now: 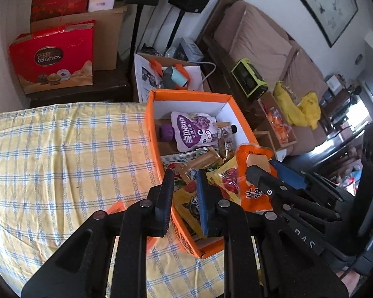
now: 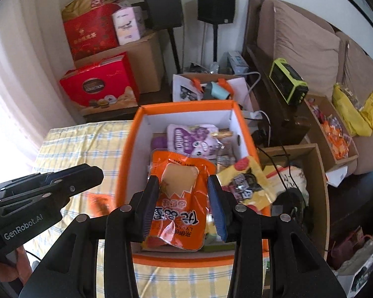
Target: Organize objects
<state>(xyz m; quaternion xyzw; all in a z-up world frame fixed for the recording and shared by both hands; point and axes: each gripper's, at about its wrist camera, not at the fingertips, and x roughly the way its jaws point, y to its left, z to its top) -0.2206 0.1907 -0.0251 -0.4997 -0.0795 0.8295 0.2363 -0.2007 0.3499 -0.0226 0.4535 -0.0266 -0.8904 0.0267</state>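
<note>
The right gripper (image 2: 184,206) is clamped on a glossy orange plastic snack pouch (image 2: 180,198) with a pale egg-shaped window, its two fingers pressing the pouch's sides, and it holds the pouch over the open orange cardboard box with white inner walls (image 2: 186,106). From the left wrist view the same pouch hangs above the near right part of the box, not yet lying among the other packets.

The left gripper (image 1: 185,191) holds nothing — its fingers stand apart with a narrow gap between them, over the near left wall of the box.

Most of the sorting looks done. Already inside the box lie a purple-and-white spouted drink pouch with grapes printed on it (image 1: 195,130), a yellow foil snack bag with red fruit on it (image 2: 246,181) leaning at the right wall, and several small brown and gold wrapped bars (too jumbled to count). The yellow-and-blue checked tablecloth (image 1: 62,154) beside the box shows no loose packets in either view, apart from a blurred orange patch just beside the box wall that I cannot identify.

What is left, by my judgement, is to release the orange pouch into the box — and perhaps to deal with that orange patch, if it is an item at all.
</note>
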